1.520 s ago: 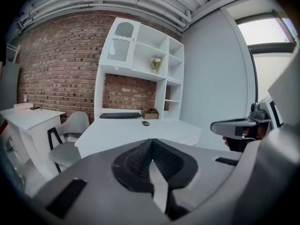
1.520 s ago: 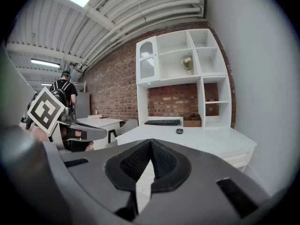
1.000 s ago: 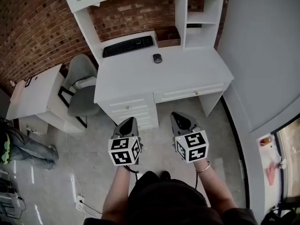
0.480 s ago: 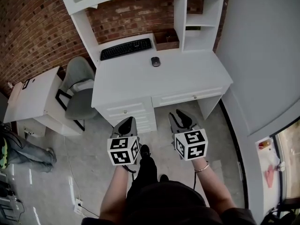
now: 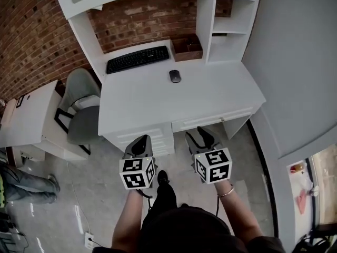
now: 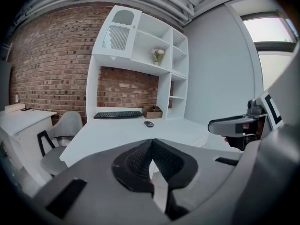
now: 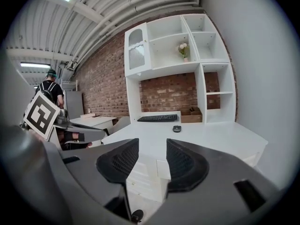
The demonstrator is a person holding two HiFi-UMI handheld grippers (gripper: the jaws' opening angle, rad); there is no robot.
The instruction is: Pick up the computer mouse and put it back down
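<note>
Two tools hang short of the counter's front edge, so this is the approach; the pick-up has not yet begun. The left tool [image 5: 141,141] has its pads pressed together on nothing. The right tool [image 5: 203,136] is opening its jaws, with nothing between them. The computer mouse [image 5: 175,76] lies untouched toward the back edge of the counter [image 5: 210,96], near the right end of the keyboard [image 5: 138,59]. Next, I judge, the right tool must reach across the counter and straddle the mouse with its jaws spread.
</note>
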